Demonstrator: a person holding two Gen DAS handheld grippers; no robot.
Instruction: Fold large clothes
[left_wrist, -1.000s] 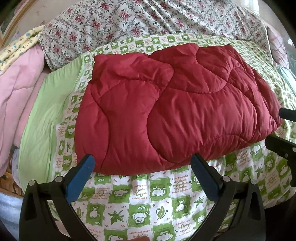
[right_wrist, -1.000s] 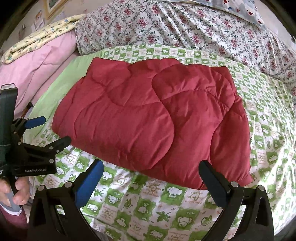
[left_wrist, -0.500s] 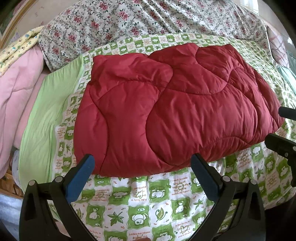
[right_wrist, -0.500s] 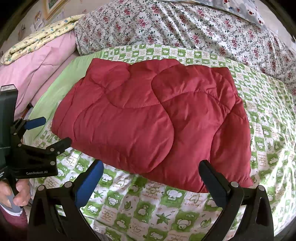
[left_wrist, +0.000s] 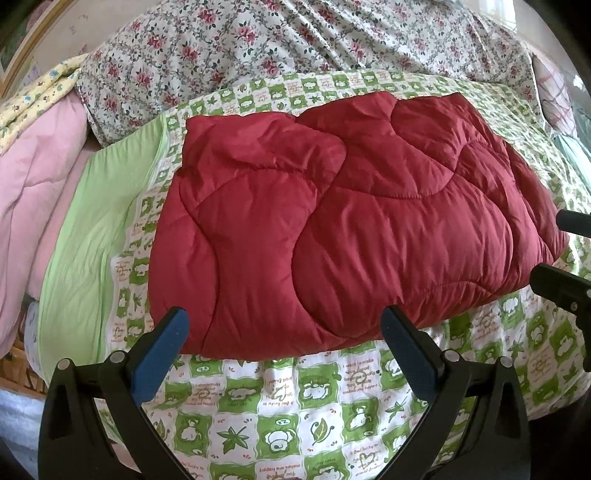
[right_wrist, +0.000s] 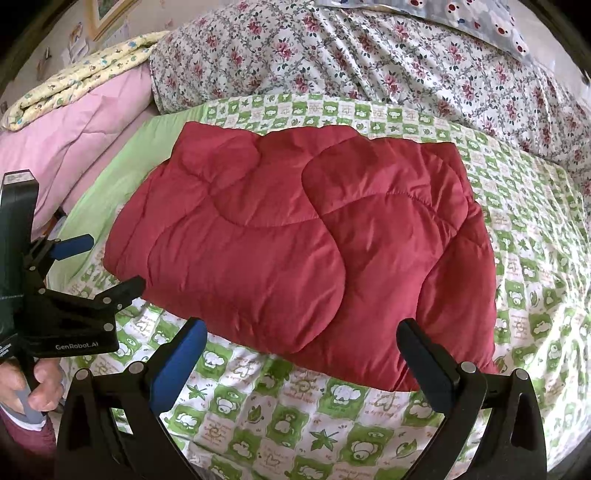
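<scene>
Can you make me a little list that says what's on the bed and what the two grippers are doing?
main thing: red quilted jacket, folded into a bundle
lies on: green and white cartoon sheet
behind it: flowery blanket
at the left: pink quilt
left gripper: open, holding nothing, near the bundle's front edge
right gripper: open, holding nothing, near the bundle's front edge

Folded red quilt (right_wrist: 303, 251) (green-checked sheet (right_wrist: 524, 229) beneath)
</scene>
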